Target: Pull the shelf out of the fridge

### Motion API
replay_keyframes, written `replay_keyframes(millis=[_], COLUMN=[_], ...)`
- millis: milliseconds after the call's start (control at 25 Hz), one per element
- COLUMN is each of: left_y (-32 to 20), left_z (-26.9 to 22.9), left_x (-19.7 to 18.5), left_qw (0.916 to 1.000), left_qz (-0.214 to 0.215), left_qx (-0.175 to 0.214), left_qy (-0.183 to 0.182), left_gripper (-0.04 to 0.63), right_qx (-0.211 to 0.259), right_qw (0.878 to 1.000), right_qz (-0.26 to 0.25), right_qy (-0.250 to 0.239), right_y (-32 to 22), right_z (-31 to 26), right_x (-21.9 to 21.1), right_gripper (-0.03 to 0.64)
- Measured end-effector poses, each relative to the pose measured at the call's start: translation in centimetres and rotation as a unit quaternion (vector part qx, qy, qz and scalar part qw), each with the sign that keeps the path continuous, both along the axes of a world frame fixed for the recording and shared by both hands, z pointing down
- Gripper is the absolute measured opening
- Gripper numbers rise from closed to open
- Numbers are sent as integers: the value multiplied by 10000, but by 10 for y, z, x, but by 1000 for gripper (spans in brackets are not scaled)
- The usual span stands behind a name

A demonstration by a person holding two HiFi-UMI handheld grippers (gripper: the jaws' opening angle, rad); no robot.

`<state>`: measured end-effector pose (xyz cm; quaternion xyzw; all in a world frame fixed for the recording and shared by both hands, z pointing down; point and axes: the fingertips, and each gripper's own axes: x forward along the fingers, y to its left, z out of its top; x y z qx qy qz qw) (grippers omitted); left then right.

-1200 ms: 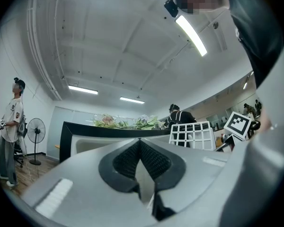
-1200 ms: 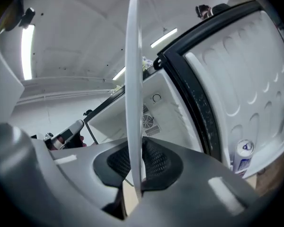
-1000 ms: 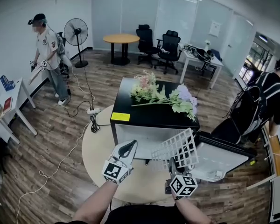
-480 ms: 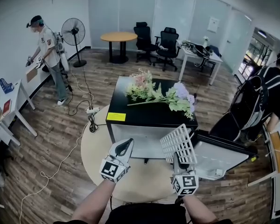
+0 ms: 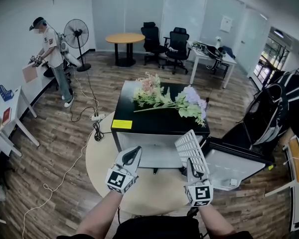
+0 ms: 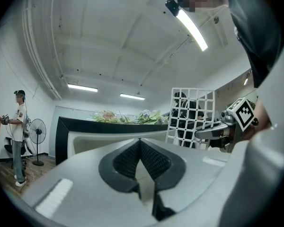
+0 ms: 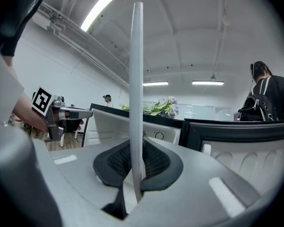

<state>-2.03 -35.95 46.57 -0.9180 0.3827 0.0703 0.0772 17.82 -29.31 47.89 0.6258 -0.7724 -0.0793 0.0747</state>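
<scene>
Pinching the white wire shelf (image 5: pixel 190 148) by its near edge, the right gripper (image 5: pixel 190 165) has its jaws pressed onto the thin frame, which in the right gripper view runs straight up from between the ribbed pads as a narrow white bar. The shelf stands on edge above this gripper, tilted a little away from the person, and is clear of the fridge (image 5: pixel 137 114), hanging in front of the fridge's open cavity and just left of the swung-out fridge door (image 5: pixel 237 164). The left gripper (image 5: pixel 135 152) hovers beside it, off to the right gripper's left and apart from the shelf, with its jaws pressed together and nothing between them; its own view shows the two dark pads meeting at their tips. Past the left gripper's tips is the pale inside of the fridge, and in that same view the grid of the shelf rises at the upper right with the right gripper's marker cube just beside it. Beyond both grippers, a bunch of flowers (image 5: pixel 165 99) lies across the black top of the fridge, and a yellow label (image 5: pixel 122 124) sits at the top's near left corner. Below the grippers is the round table (image 5: pixel 101 159) that carries the fridge. Far off to the left gripper's left, a person (image 5: pixel 51 54) stands by a floor fan (image 5: pixel 75 34); well to the right gripper's right, another person with a dark backpack (image 5: pixel 269 118) faces away.
</scene>
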Motion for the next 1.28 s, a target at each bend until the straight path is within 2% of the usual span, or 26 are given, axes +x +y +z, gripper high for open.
replay_keyframes(millis=[360, 1280], left_y=[0, -5], left_z=[-2, 0], left_x=[-3, -2], left_qw=[10000, 9999], left_qz=[-27, -73], left_qx=[45, 19], left_qy=[-81, -132], left_gripper=[0, 0], right_qx=[92, 332], right_qw=[9997, 9988], right_qz=[76, 131], right_qy=[211, 325], right_y=[3, 2], right_z=[-2, -8], right_x=[8, 13], right_gripper=[34, 34])
